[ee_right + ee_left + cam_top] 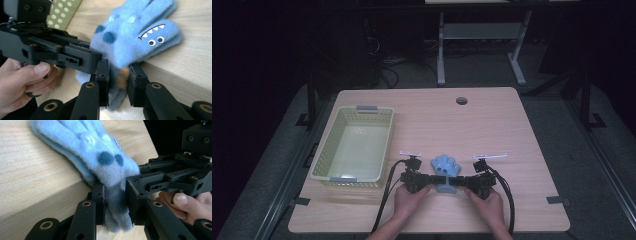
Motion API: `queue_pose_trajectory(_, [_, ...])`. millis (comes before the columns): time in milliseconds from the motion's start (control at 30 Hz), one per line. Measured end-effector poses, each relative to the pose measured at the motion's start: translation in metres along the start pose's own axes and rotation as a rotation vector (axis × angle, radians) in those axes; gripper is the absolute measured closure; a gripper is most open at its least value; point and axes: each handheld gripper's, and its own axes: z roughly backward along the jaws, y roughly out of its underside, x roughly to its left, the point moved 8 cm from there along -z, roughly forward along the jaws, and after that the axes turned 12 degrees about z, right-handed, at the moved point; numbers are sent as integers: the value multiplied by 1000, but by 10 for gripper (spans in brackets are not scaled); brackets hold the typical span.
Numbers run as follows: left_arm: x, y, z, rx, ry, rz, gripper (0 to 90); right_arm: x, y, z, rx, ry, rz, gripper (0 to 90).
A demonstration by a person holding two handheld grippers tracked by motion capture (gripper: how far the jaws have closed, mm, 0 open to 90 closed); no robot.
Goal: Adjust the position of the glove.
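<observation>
From the high view we saw the blue fleece glove (pixel 447 168) lying near the front edge of the wooden table (pixel 492 120), fingers fanned away from the person, with the pale green basket (pixel 353 143) well apart to its left. The right gripper view added what the high view could not: a toothed mouth and two eyes stitched on one finger, and an orange patch at the cuff. The left gripper view gave two dark blue dots on the palm. The left gripper (pixel 113 205) and right gripper (pixel 117 83) came in level from either side, each pinching the glove's cuff between its black jaws. Both hands (pixel 409 197) rested low on the table, gripping the handles.
</observation>
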Motion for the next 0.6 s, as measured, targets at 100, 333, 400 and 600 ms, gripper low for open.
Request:
queue_pose_trajectory(100, [-1, -1, 1, -1, 8, -5, 718, 1, -1, 1, -2, -8, 3, 760])
queue_pose_trajectory(333, [-2, -1, 4, 3, 22, -13, 728, 5, -3, 2, -9, -23, 2, 766])
queue_pose_trajectory(400, [-3, -1, 4, 2, 28, -13, 730, 5, -3, 3, -10, -28, 5, 767])
queue_pose_trajectory(600, [-5, -1, 5, 2, 41, -21, 733, 6, -4, 5, -14, -29, 3, 769])
